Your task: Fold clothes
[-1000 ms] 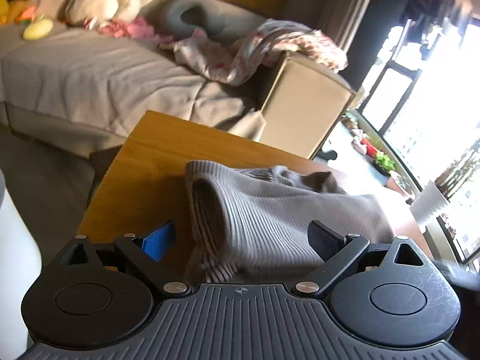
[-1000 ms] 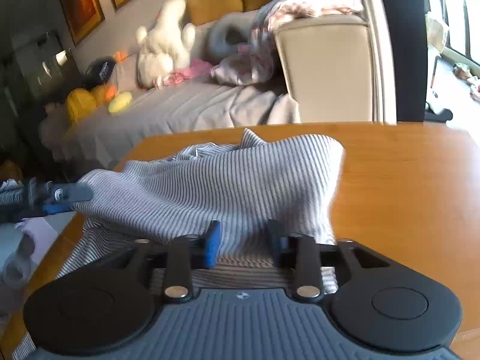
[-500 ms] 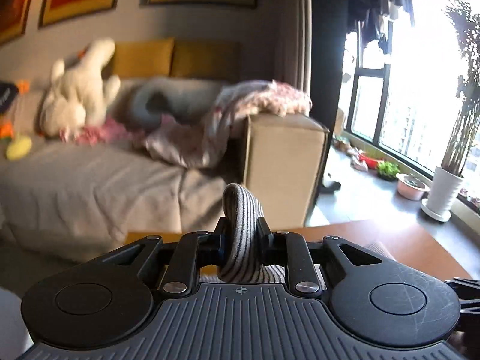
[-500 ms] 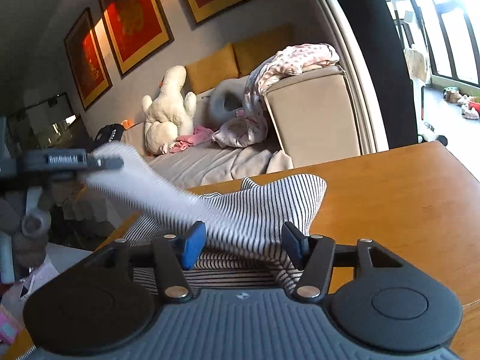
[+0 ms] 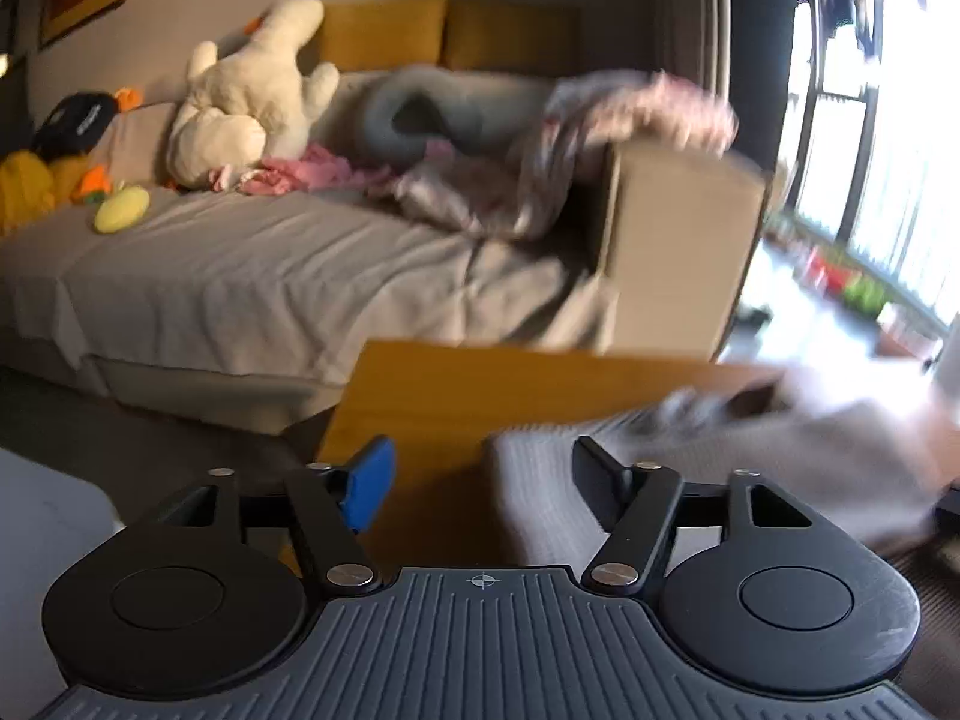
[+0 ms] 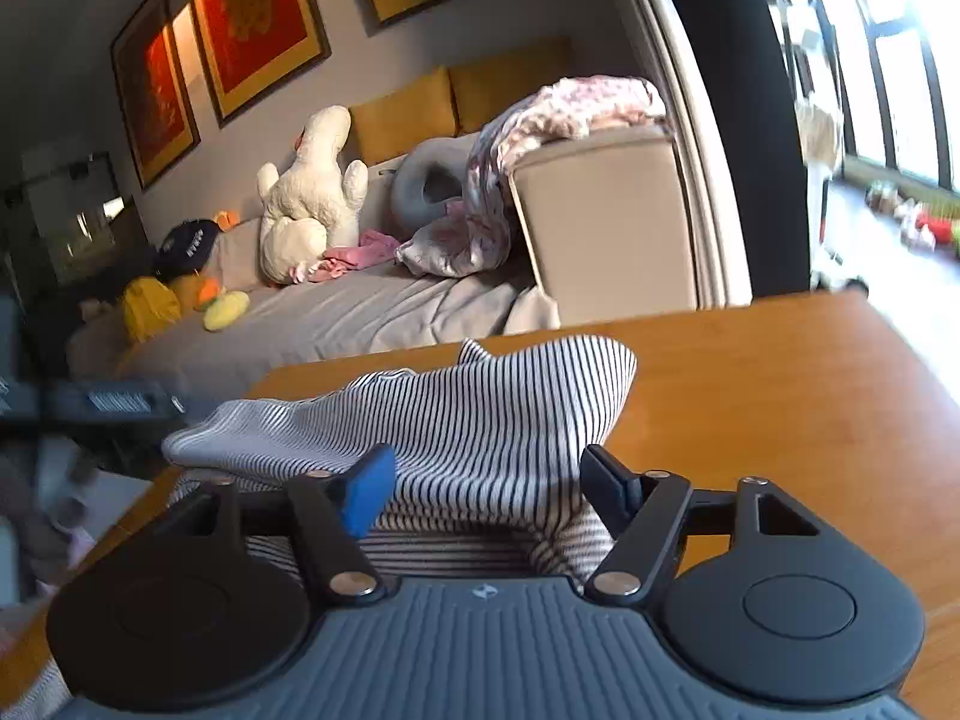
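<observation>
Lying crumpled on the wooden worktop (image 6: 750, 372): a striped top (image 6: 480, 414), with no bins or baskets around it. Left claw (image 5: 480, 471) tilting downward over the worktop edge, jaws apart after just opening, gripping nothing, its right pad sitting against the cloth's near corner. Right claw (image 6: 489, 480) also angling down, jaws parted though just narrowing, cloth lying loose between them, unpinched. Blurring badly in the left view: the top's far end. Showing dimly at the right view's left edge: the other claw.
</observation>
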